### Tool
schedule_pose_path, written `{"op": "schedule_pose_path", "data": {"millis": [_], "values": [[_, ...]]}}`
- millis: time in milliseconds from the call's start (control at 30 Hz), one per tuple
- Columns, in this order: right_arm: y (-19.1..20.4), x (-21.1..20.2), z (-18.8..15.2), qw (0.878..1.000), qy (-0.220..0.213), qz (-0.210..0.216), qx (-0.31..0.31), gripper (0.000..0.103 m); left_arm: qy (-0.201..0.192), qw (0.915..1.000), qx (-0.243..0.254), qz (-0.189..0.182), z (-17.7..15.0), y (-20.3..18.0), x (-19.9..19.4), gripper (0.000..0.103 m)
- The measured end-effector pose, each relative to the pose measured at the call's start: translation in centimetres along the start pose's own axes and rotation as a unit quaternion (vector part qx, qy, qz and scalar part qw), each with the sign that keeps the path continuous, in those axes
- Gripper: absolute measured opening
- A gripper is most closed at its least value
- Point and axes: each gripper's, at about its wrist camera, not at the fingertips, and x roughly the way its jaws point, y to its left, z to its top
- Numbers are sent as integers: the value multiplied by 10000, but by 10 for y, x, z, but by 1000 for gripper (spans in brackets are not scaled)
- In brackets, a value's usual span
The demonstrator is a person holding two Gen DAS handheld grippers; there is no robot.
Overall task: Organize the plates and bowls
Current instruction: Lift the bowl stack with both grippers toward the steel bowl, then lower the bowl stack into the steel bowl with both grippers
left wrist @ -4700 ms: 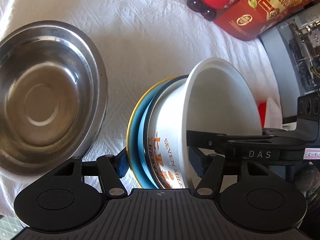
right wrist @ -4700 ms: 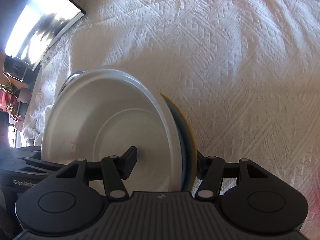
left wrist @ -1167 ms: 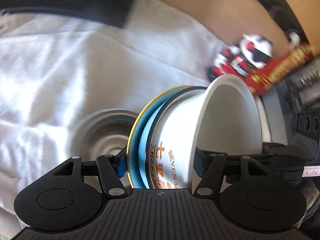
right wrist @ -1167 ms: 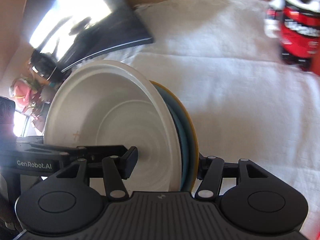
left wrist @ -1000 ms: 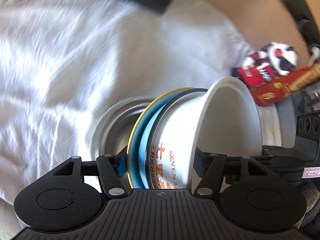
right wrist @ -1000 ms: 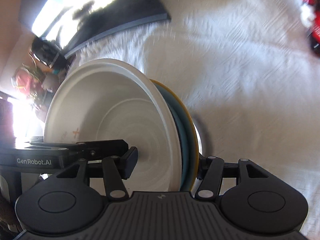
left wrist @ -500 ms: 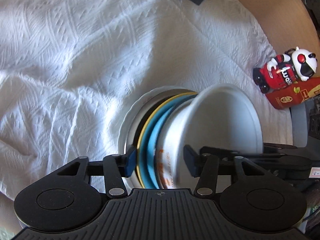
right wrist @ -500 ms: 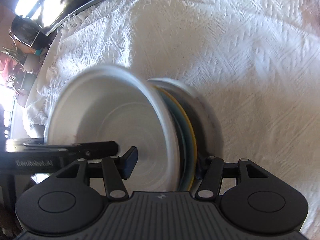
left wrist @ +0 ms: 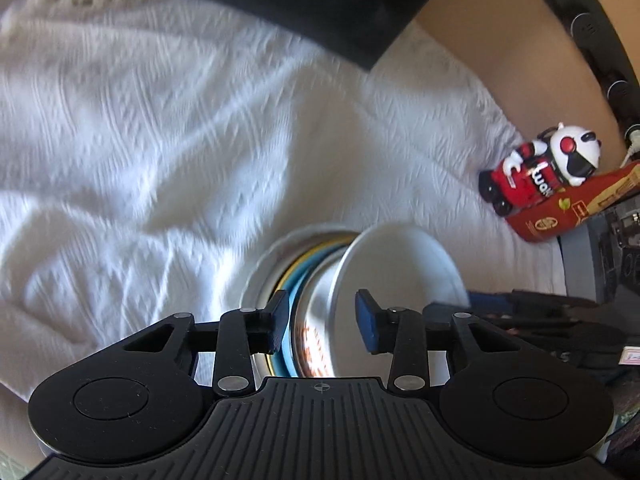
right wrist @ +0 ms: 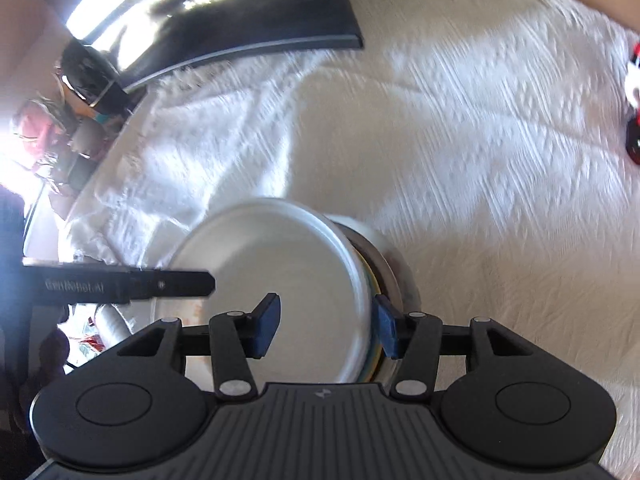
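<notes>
Down on white cloth (left wrist: 160, 140): stacked bowls (left wrist: 360, 280) sit nested in steel bowl (right wrist: 394, 276). Left gripper (left wrist: 323, 320) jaws just closing, not gripping; right gripper (right wrist: 326, 326) jaws also narrowing, straddling rim, loose. Stack directly ahead between both.

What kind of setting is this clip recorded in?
Probably a home desk or table rather than a kitchen: a white textured cloth covers it, a dark monitor-like screen stands behind, and a toy figure leans by a red box.

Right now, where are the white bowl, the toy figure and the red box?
white bowl (left wrist: 404, 268), left wrist view, inner wall.
toy figure (left wrist: 540, 172), left wrist view, red body.
red box (left wrist: 560, 216), left wrist view, front face.
</notes>
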Motion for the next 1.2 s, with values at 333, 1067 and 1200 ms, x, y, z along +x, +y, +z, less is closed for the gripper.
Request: {"op": "schedule_pose_path", "data": {"millis": [333,1067,1200], "values": [[3,13,-13,9998,91,-126,101,47,188,9996,-209,-11,-20,7,10,39],[23,4,-15,9985,-37,-454,-288,47,-286,9994,-122,119,-23,6,-10,36],[23,-4,-17,9980,-134,-529,-311,47,-367,9990,-211,-121,-22,7,-21,34]]}}
